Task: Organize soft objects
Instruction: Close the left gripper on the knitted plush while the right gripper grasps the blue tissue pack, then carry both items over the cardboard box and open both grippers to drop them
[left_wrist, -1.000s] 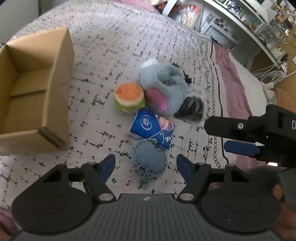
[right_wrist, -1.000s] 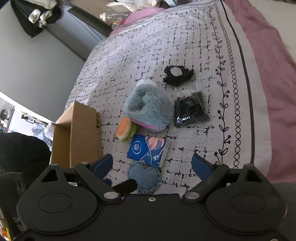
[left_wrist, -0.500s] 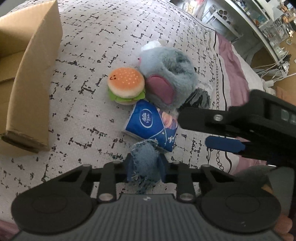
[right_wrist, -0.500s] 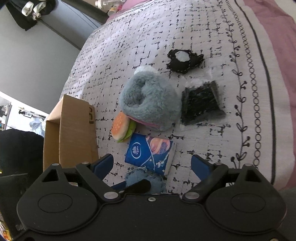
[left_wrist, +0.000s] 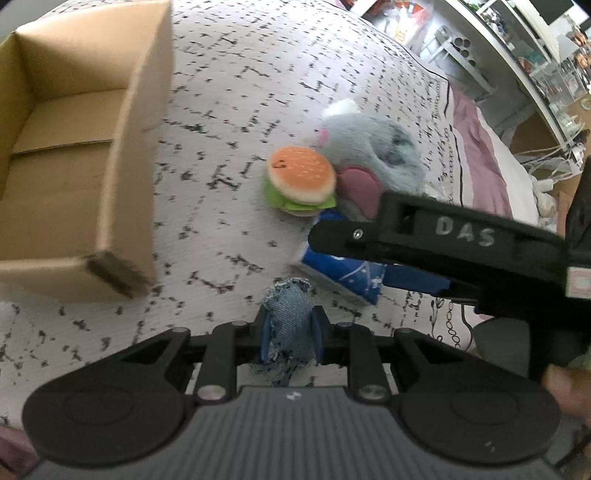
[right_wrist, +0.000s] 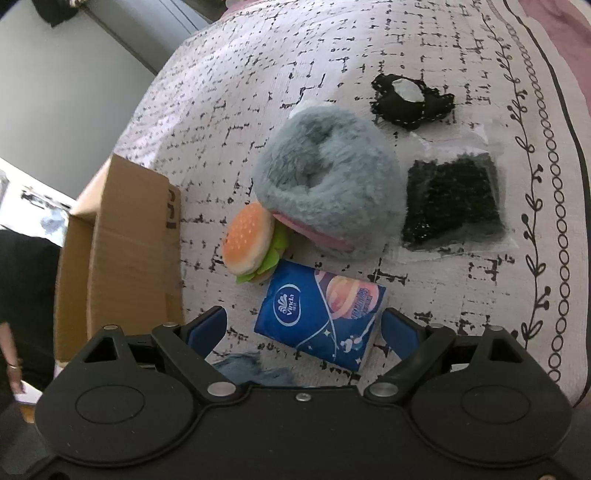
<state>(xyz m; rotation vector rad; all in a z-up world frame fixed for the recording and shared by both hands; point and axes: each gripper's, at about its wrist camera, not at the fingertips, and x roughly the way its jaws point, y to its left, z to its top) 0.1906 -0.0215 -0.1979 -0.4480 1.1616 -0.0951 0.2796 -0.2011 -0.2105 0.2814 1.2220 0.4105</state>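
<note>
Left hand-held gripper (left_wrist: 289, 334): its blue pads have just been closing and now pinch a frayed denim piece (left_wrist: 290, 328), which bunches up between them at the near edge of the bed (left_wrist: 229, 206), whose cover is white with black flecks. Right hand-held gripper (right_wrist: 304, 328): jaws spread wide, one pad to either side of a blue tissue pack (right_wrist: 319, 314), the pads apart from the pack's edges and nothing gripped; in the left wrist view its black body crosses from the right, over the far part of the same pack (left_wrist: 341, 271). A corner of the denim piece (right_wrist: 251, 369) shows just to the near left of the pack in the right wrist view. Plush burger (right_wrist: 255, 243): just beyond the pack on the far left, leaning against a grey furry slipper (right_wrist: 327, 192) with a pink sole edge. To the right of the slipper lies a clear bag holding a black item (right_wrist: 452, 201); farther off lies a black lace-edged piece with a pale centre (right_wrist: 410, 98). Open cardboard box (left_wrist: 77, 155): standing on the bed at the left, near the burger but apart from it, its inside bare as far as it shows in the left wrist view. A mauve border with black loop and leaf patterns runs along the right side of the bed cover. The left wrist view is slightly motion-blurred.
</note>
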